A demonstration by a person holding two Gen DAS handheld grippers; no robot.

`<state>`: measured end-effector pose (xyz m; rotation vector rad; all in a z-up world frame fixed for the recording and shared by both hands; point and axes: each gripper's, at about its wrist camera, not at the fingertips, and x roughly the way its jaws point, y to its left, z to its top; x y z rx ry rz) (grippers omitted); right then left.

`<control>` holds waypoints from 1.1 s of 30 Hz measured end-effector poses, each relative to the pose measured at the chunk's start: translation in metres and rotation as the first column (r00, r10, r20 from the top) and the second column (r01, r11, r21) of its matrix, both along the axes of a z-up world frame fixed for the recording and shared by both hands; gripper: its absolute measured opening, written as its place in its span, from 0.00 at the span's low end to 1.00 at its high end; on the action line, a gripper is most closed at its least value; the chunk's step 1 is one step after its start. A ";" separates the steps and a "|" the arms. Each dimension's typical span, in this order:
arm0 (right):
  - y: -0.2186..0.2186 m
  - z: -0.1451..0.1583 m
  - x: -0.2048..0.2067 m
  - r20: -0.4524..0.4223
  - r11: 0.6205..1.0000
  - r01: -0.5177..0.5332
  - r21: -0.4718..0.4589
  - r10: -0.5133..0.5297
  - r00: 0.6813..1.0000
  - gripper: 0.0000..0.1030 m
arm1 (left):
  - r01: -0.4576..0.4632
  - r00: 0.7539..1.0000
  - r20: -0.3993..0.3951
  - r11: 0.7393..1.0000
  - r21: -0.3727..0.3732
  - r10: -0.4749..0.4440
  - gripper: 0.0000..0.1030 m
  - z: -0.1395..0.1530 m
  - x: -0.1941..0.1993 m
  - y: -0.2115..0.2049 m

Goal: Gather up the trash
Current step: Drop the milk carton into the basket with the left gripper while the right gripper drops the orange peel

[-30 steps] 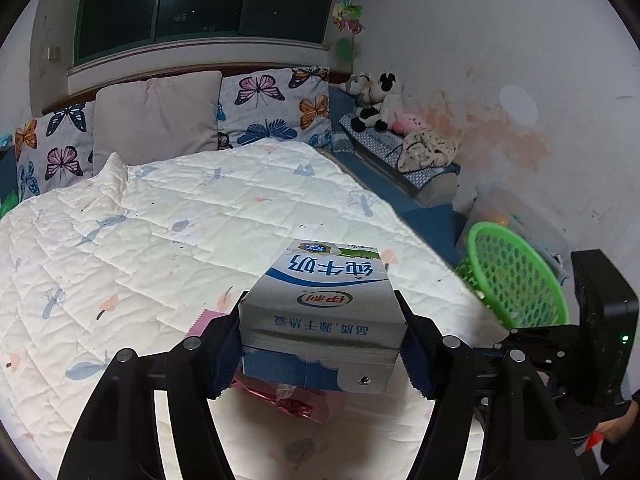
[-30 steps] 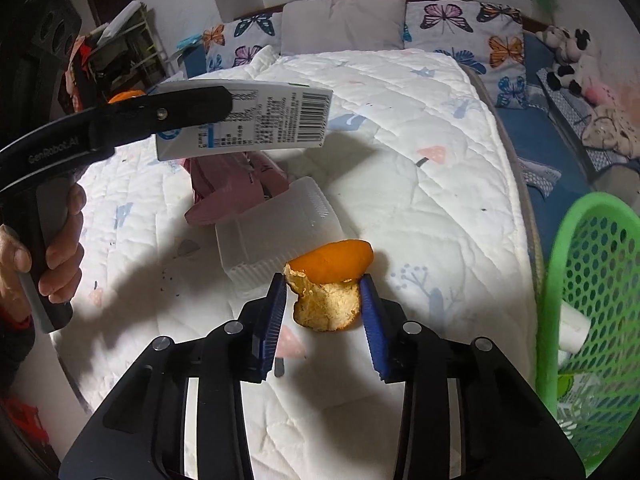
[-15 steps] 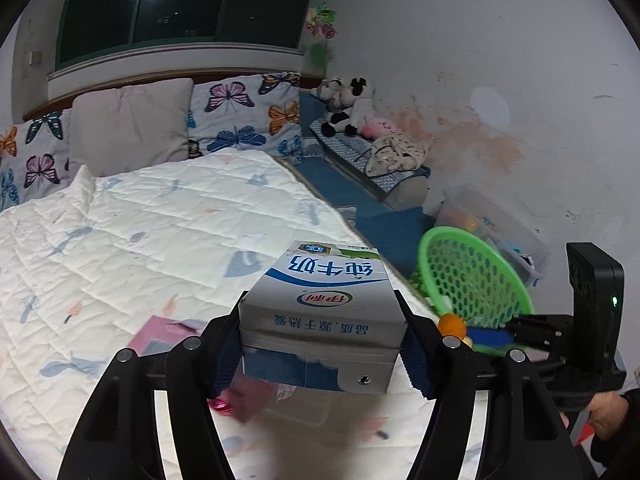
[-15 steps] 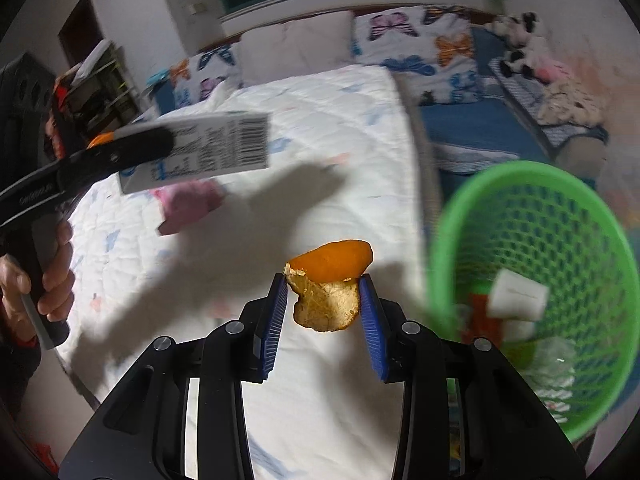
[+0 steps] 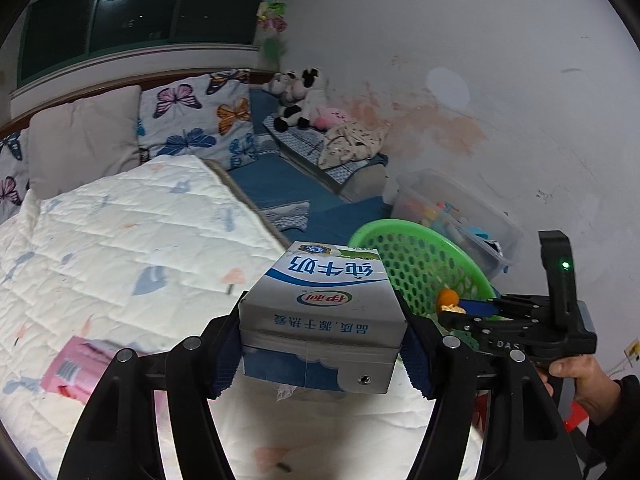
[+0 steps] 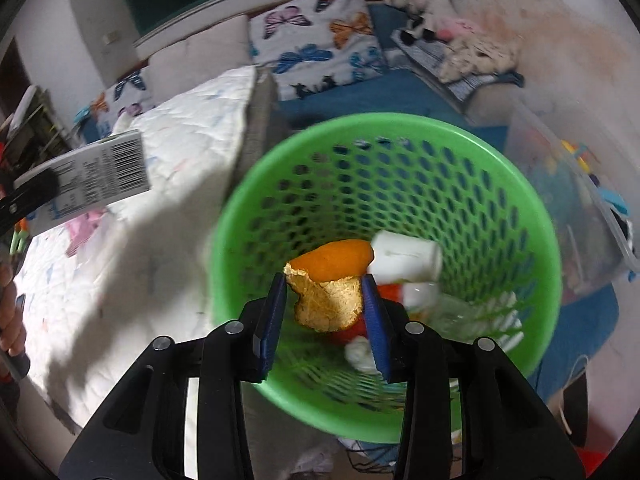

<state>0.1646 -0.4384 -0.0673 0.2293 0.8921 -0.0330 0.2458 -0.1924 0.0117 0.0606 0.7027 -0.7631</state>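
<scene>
Now our right gripper (image 6: pixel 325 304), clamped on the orange peel (image 6: pixel 328 284), has swung from the bed to above the green basket (image 6: pixel 532 240) at frame centre, so we can release. Our left gripper (image 5: pixel 322 344) stays clamped on the milk carton (image 5: pixel 324 312), lower centre.

indoor light, dim | right view motion-blurred | fisheye edges bent, corners black | shadows on quilt (image 6: pixel 132 280)
</scene>
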 end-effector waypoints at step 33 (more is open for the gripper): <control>-0.064 0.006 -0.072 0.063 0.990 0.114 0.086 -0.120 0.991 0.50 | 0.150 0.988 -0.062 0.970 0.191 -0.141 0.79 -0.039 -0.028 -0.136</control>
